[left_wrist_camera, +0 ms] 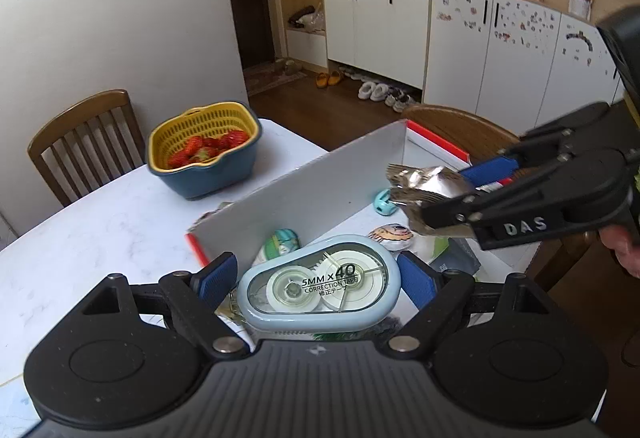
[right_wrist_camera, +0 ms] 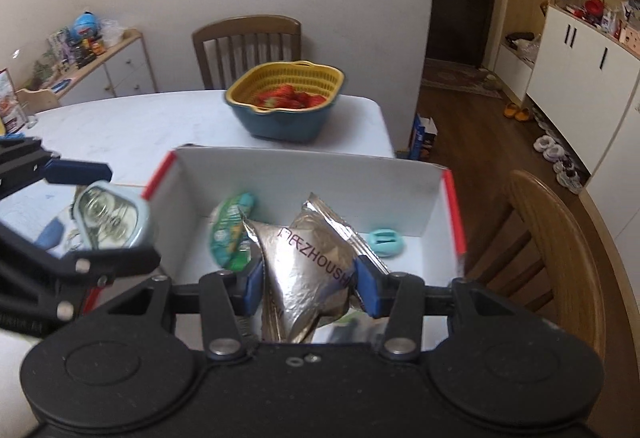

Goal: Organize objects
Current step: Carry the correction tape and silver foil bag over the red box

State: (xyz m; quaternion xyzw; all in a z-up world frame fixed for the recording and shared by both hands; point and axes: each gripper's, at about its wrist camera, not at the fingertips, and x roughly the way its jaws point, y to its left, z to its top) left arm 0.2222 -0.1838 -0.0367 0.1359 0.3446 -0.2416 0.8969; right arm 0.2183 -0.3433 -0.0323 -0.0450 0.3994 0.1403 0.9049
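Right, your left gripper (left_wrist_camera: 318,280) is clamped wide across the pale blue correction tape dispenser (left_wrist_camera: 320,284), a blue pad pressed on each end, holding it up at the near left corner of the white box (right_wrist_camera: 304,170). Your right gripper (right_wrist_camera: 310,284) is squeezing a crumpled silver foil packet (right_wrist_camera: 308,258) between its pads, above the box's open top. Down inside the box you've got a green packet (right_wrist_camera: 230,230) towards the left and a small teal object (right_wrist_camera: 386,243) to the right. Beyond, on the white table (right_wrist_camera: 120,122), sits the basket of strawberries (right_wrist_camera: 286,98).
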